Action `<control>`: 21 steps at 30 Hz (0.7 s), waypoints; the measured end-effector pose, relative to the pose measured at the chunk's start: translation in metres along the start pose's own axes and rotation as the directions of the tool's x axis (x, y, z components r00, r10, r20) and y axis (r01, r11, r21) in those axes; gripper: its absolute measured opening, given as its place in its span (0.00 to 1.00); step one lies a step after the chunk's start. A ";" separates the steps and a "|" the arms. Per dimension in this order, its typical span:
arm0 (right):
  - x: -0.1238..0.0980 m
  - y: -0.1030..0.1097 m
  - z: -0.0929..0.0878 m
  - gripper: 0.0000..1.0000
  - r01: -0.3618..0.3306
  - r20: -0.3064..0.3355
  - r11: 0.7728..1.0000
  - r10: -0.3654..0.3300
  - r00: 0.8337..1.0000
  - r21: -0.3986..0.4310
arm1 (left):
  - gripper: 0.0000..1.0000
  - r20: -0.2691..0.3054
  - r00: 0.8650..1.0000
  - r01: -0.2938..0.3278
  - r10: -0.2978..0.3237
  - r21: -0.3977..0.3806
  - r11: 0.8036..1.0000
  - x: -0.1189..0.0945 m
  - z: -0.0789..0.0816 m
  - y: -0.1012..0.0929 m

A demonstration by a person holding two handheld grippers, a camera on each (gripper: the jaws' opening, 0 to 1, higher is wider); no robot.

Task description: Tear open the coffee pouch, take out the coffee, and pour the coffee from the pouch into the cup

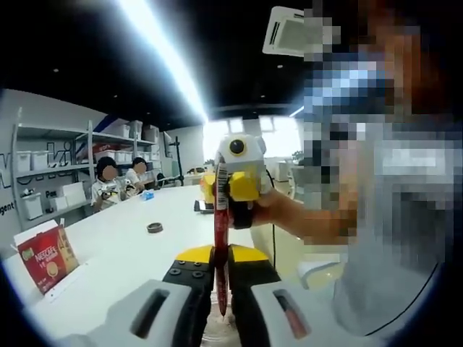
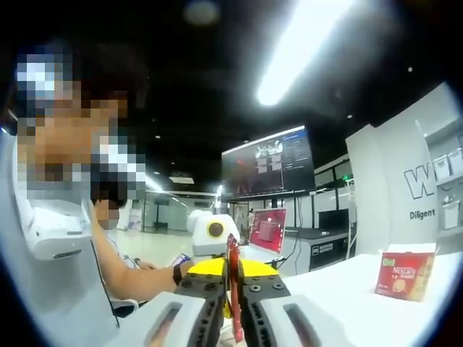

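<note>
Both hand-held grippers, left [image 1: 221, 300] & right [image 2: 233, 311], pinch thin flat red coffee pouch [image 1: 221, 238] edge-on betw. jaws.

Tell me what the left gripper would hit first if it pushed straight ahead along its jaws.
Probably the right gripper, which faces the left gripper head-on and shares a grip on the red coffee pouch stretched between them. The person's hand sits just behind it. Depth is hard to judge.

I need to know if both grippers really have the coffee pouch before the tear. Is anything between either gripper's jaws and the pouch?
Nothing visible. In the left gripper view the thin red coffee pouch stands edge-on, clamped by the left gripper, with the right gripper on its far end. The right gripper view shows the same pinch.
</note>
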State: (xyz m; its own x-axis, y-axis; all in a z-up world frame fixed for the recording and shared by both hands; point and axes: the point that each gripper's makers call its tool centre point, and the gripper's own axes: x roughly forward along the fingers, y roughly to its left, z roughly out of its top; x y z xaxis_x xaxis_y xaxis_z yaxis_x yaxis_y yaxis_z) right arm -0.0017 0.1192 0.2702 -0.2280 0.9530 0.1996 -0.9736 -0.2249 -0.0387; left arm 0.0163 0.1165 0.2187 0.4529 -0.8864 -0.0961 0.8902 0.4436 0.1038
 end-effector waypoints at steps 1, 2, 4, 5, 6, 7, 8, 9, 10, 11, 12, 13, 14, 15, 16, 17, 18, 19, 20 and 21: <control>0.000 0.000 0.000 0.07 0.001 0.000 1.000 -0.001 1.000 0.000 | 0.10 0.000 1.000 -0.001 0.001 0.000 1.000 0.000 0.000 0.000; 0.000 -0.001 0.000 0.08 0.001 0.000 1.000 -0.001 1.000 0.000 | 0.10 0.001 1.000 -0.003 0.003 0.000 1.000 0.000 0.000 0.001; 0.000 -0.001 0.001 0.08 0.002 0.002 1.000 -0.002 1.000 -0.003 | 0.10 0.004 1.000 -0.004 0.004 0.000 1.000 0.000 0.001 0.001; 0.001 -0.001 0.001 0.08 0.001 0.003 1.000 -0.001 1.000 -0.001 | 0.11 0.005 1.000 -0.005 0.005 0.000 1.000 0.000 0.001 0.001; 0.001 -0.001 0.001 0.08 0.000 0.004 1.000 0.000 1.000 0.001 | 0.13 0.005 1.000 -0.006 0.006 0.001 1.000 0.000 0.001 0.002; 0.001 0.000 0.000 0.08 -0.001 0.005 1.000 0.001 1.000 0.003 | 0.15 0.006 1.000 -0.009 0.009 0.003 1.000 0.000 0.000 0.002; 0.001 0.000 0.000 0.07 -0.005 0.004 1.000 0.005 1.000 0.007 | 0.16 0.007 1.000 -0.010 0.010 0.004 1.000 0.000 0.000 0.002; 0.001 0.001 0.000 0.07 -0.004 0.005 1.000 0.004 1.000 0.009 | 0.15 0.005 1.000 -0.008 0.008 0.002 1.000 0.000 0.000 0.002; 0.001 0.000 0.000 0.07 -0.003 0.005 1.000 0.003 1.000 0.008 | 0.12 0.003 1.000 -0.007 0.007 0.002 1.000 0.000 -0.001 0.001; 0.001 0.000 -0.001 0.07 -0.002 0.005 1.000 0.002 1.000 0.009 | 0.10 0.001 1.000 -0.007 0.007 0.004 1.000 0.000 -0.001 0.001; 0.001 0.000 -0.001 0.07 -0.001 0.006 1.000 0.001 1.000 0.010 | 0.09 0.000 1.000 -0.007 0.007 0.007 1.000 -0.001 -0.001 0.001; 0.001 -0.001 -0.001 0.07 0.001 0.008 1.000 -0.001 1.000 0.011 | 0.09 0.000 1.000 -0.009 0.009 0.008 1.000 -0.001 -0.001 0.001; 0.001 -0.001 0.000 0.07 0.001 0.010 1.000 -0.001 1.000 0.012 | 0.09 0.002 1.000 -0.008 0.008 0.006 1.000 -0.001 -0.001 0.002; 0.001 -0.001 0.000 0.07 0.001 0.012 1.000 -0.002 1.000 0.012 | 0.09 0.003 1.000 -0.008 0.008 0.004 1.000 -0.001 -0.001 0.002; 0.001 -0.001 0.000 0.07 0.002 0.013 1.000 -0.002 1.000 0.012 | 0.10 0.005 1.000 -0.009 0.009 0.004 1.000 0.000 0.000 0.001; 0.001 -0.001 0.000 0.07 0.001 0.013 1.000 -0.002 1.000 0.012 | 0.11 0.005 1.000 -0.007 0.007 0.002 1.000 0.000 0.000 0.001; 0.001 -0.001 0.000 0.07 0.002 0.014 1.000 -0.002 1.000 0.012 | 0.12 0.007 1.000 -0.006 0.006 0.000 1.000 0.000 0.000 0.001; 0.001 -0.001 0.001 0.07 0.002 0.015 1.000 -0.003 1.000 0.015 | 0.13 0.009 1.000 -0.006 0.006 -0.002 1.000 0.000 0.000 0.001; 0.001 -0.001 0.001 0.07 0.001 0.016 1.000 -0.002 1.000 0.018 | 0.13 0.008 1.000 -0.007 0.007 -0.002 1.000 0.000 -0.001 0.001; 0.001 -0.001 0.001 0.07 0.002 0.017 1.000 -0.002 1.000 0.019 | 0.13 0.006 1.000 -0.009 0.009 0.001 1.000 0.000 -0.001 0.002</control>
State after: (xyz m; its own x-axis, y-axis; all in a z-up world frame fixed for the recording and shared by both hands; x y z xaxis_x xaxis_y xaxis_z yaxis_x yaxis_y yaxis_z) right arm -0.0009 0.1197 0.2712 -0.2259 0.9498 0.2164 -0.9737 -0.2271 -0.0198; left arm 0.0179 0.1171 0.2175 0.4606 -0.8831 -0.0891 0.8861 0.4514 0.1054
